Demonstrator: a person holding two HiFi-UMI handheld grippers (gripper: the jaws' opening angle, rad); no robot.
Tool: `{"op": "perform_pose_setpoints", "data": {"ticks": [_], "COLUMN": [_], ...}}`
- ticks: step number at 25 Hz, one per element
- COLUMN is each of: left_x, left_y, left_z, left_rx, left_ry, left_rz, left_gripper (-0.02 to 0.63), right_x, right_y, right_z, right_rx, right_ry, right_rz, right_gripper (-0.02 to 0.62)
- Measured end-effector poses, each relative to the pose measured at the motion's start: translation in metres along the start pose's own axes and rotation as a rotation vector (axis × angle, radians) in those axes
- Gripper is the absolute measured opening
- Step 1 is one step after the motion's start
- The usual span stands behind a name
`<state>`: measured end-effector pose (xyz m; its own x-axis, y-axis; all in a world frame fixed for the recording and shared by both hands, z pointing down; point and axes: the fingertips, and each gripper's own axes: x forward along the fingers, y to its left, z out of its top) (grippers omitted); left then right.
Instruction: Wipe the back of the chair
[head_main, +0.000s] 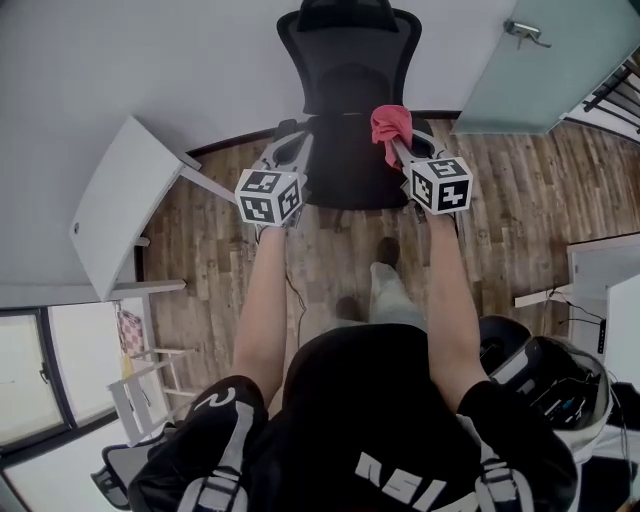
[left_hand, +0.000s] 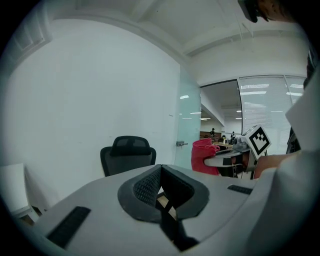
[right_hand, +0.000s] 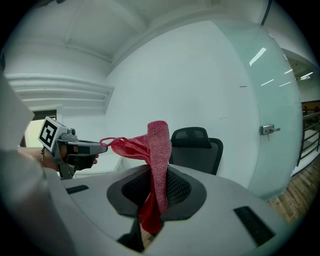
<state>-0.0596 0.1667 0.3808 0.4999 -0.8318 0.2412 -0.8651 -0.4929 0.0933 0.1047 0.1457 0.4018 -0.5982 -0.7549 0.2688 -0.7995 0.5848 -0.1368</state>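
A person is standing on a brown wood-plank floor (head_main: 520, 200) and holding both arms out toward a black mesh-backed office chair with a headrest (head_main: 345, 60). The chair is standing at the far edge of the floor, where it meets a plain white wall (head_main: 150, 50), and its seat is facing the person.

The right hand-held gripper (head_main: 397, 148) is pinching a red knitted cloth (head_main: 390, 123). In the right gripper view its jaws are closing on the cloth (right_hand: 157, 150), which is rising in a fold above the dark pads and hanging down between them at the right hand-held gripper (right_hand: 150, 200). The chair (right_hand: 197, 147) is showing behind the cloth, clearly apart from it, so the cloth is being held in the air short of the backrest.

The left hand-held gripper (head_main: 288, 135) is pointing at the chair alongside the right one. In the left gripper view its jaws (left_hand: 161, 185) are resting together with nothing between them, only a sliver of floor showing below. That view is also catching the chair (left_hand: 128, 157) ahead by the wall, and to the right the cloth (left_hand: 202, 156) bunching at the tip of the right hand-held gripper (left_hand: 209, 161).

A frosted glass door with a metal handle (head_main: 540, 65) is standing at the floor's far right corner, and a white tabletop (head_main: 115, 205) is sitting along its left edge.
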Motion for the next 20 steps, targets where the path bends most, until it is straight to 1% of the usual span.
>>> {"op": "perform_pose_setpoints", "data": {"ticks": [4,8,13,16,20], "left_x": [0.049,0.096,0.141,0.16,0.176], "left_y": [0.024,0.048,0.07,0.079,0.094], "left_z": [0.015,0.03,0.045,0.048,0.046], "left_rx": [-0.002,-0.014,-0.024,-0.027,-0.042], "left_ry": [0.002,0.005,0.012,0.018,0.026], "left_rz": [0.025,0.055,0.099,0.122,0.148], "left_gripper": [0.025,0.025,0.025,0.025,0.025], "right_x": [0.039,0.081,0.124,0.145,0.172], "right_y": [-0.039,-0.077,-0.117,-0.135,-0.145], "right_z": [0.019,0.035,0.05,0.053,0.053], "right_rx": [0.003,-0.006,-0.002,0.01,0.022], "right_ry": [-0.012,-0.002,0.017,0.027,0.04], "right_rz": [0.02,0.053,0.096,0.116,0.143], "right_gripper": [0.067,0.067,0.067,0.067,0.067]}}
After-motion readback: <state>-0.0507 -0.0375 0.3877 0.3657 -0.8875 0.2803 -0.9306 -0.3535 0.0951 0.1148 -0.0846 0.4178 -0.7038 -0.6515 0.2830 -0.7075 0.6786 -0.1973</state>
